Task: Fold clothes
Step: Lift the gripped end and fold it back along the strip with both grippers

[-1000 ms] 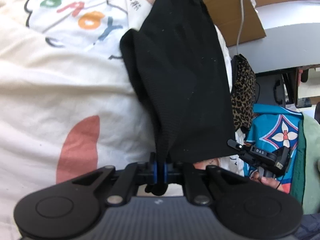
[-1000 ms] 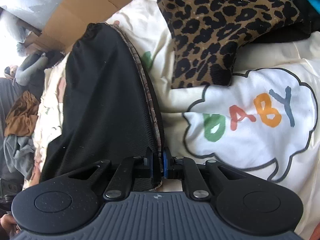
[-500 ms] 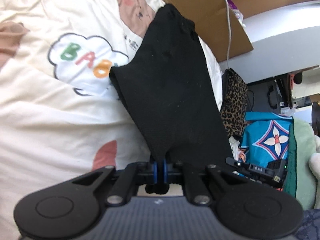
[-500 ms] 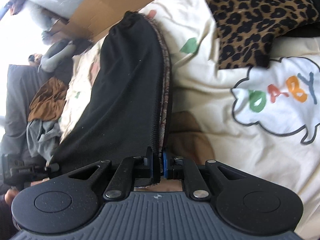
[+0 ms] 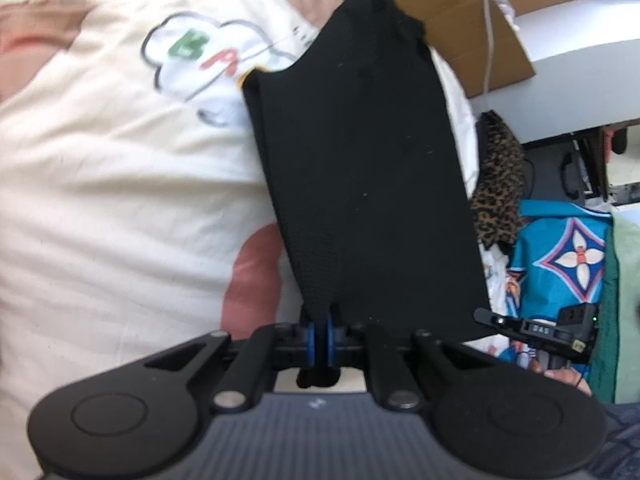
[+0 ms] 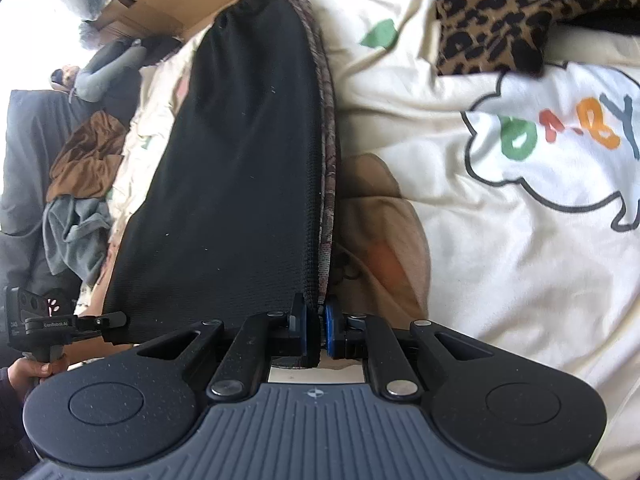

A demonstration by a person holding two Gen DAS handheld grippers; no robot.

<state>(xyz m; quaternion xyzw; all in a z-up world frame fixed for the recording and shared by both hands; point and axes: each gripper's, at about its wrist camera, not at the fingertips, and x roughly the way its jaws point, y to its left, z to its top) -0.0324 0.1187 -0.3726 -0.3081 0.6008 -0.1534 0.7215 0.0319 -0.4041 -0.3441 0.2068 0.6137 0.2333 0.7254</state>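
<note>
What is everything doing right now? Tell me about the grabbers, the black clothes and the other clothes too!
Left hand-held gripper: shut, pinching the black garment's corner.
Right hand-held gripper: shut, pinching the garment's other near corner.
Black garment: stretched between both grippers, far end draped over the blanket.
Cream blanket: spread out, wrinkled.
Leopard-print cloth: lying crumpled on the blanket.
Brown and grey clothes: in a loose, unfolded heap.

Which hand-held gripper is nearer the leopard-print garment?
Right. The right hand-held gripper holds the black garment beside the leopard-print garment; the left hand-held gripper is farther off.
</note>
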